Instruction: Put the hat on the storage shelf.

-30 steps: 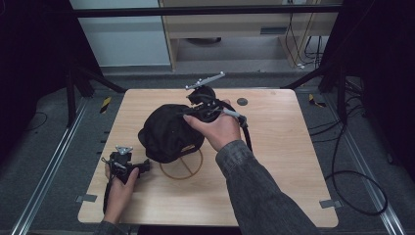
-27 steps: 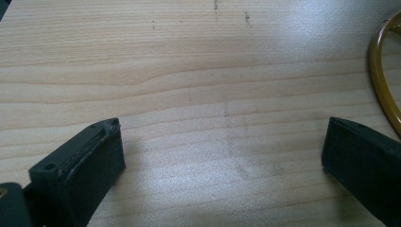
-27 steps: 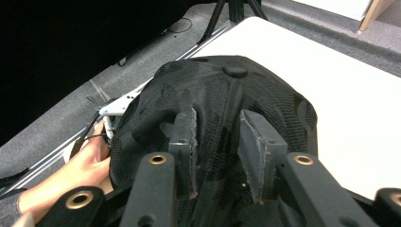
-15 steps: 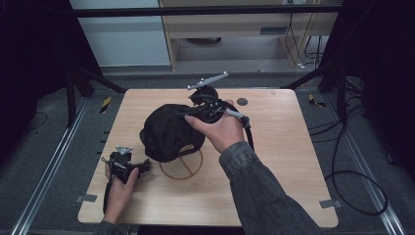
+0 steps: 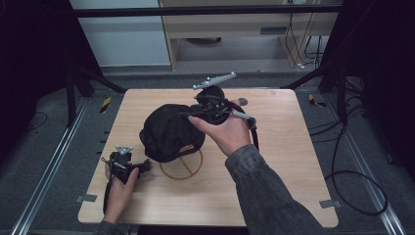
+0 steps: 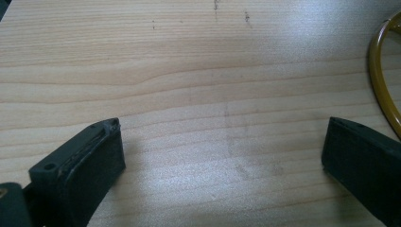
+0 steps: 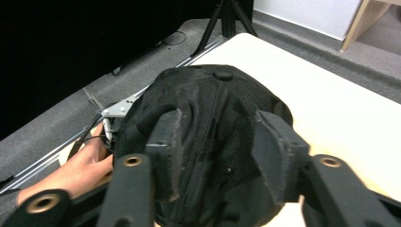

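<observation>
Right gripper (image 7: 215,156), held over the middle of the table (image 5: 293,166) toward its far edge, with both jaws pressed into the mesh crown of a black cap (image 5: 169,132) and closed on it. Left gripper (image 5: 128,164) resting near the table's front-left corner, jaws spread wide over bare wood (nothing between them). A yellow ring (image 5: 182,164) lies flat just in front of the cap, partly under its edge.

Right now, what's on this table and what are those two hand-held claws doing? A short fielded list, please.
surface: wooden table
main item: black mesh cap, partly over a yellow ring
right gripper: jaws closed on the cap's fabric
left gripper: jaws wide open, resting low over bare wood, ring beside it
small item: dark round object near the far edge
</observation>
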Demonstrator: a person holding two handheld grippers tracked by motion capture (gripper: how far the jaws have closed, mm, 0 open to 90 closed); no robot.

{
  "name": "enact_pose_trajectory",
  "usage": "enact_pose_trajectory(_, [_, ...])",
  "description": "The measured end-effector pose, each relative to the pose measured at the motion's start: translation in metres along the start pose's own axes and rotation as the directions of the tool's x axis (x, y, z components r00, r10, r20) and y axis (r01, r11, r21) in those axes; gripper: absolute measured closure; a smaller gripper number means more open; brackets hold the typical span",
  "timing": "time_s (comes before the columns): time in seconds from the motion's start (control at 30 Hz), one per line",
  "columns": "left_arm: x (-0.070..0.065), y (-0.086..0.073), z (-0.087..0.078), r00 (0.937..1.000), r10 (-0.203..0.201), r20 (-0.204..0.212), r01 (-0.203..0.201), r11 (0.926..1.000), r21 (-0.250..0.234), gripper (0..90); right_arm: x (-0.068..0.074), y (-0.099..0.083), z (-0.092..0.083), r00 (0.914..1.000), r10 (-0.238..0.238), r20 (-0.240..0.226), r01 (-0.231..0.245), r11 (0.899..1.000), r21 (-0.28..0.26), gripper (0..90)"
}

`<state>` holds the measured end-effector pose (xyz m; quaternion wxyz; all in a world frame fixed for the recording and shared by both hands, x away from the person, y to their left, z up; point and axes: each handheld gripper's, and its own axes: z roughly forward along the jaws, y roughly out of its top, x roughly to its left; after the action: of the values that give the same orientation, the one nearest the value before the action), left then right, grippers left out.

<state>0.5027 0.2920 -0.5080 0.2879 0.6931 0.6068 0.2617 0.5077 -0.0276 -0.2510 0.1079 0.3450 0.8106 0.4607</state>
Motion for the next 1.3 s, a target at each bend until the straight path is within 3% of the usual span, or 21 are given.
enact_pose_trajectory(0.17, [0.0, 0.0, 0.0, 1.0, 0.0, 0.0, 0.0, 1.0, 0.0, 0.0, -0.002, -0.003, -0.009, 0.9994, -0.009, 0.034, 0.009, 1.0, -0.015, 39.3])
enact_pose_trajectory(0.47, [0.0, 0.0, 0.0, 1.0, 0.0, 0.0, 0.0, 1.0, 0.0, 0.0, -0.012, -0.01, -0.024, 0.9967, 0.009, 0.081, -0.005, 0.999, -0.043, 27.9])
enact_pose_trajectory(0.8, [0.0, 0.0, 0.0, 1.0, -0.002, -0.001, 0.002, 1.0, -0.002, 0.0, -0.029, -0.02, -0.038, 0.9861, 0.039, 0.161, -0.027, 0.997, -0.074, 13.1])
enact_pose_trajectory(1.13, [-0.001, 0.0, 0.0, 1.0, -0.006, -0.004, 0.006, 1.0, -0.002, 0.0, -0.046, -0.042, -0.052, 0.9841, 0.06, 0.167, -0.044, 0.994, -0.097, 8.5])
enact_pose_trajectory(1.3, [-0.001, 0.0, 0.0, 1.0, -0.006, -0.005, 0.006, 1.0, -0.002, 0.0, -0.056, -0.053, -0.058, 0.977, 0.078, 0.198, -0.061, 0.994, -0.092, 13.6])
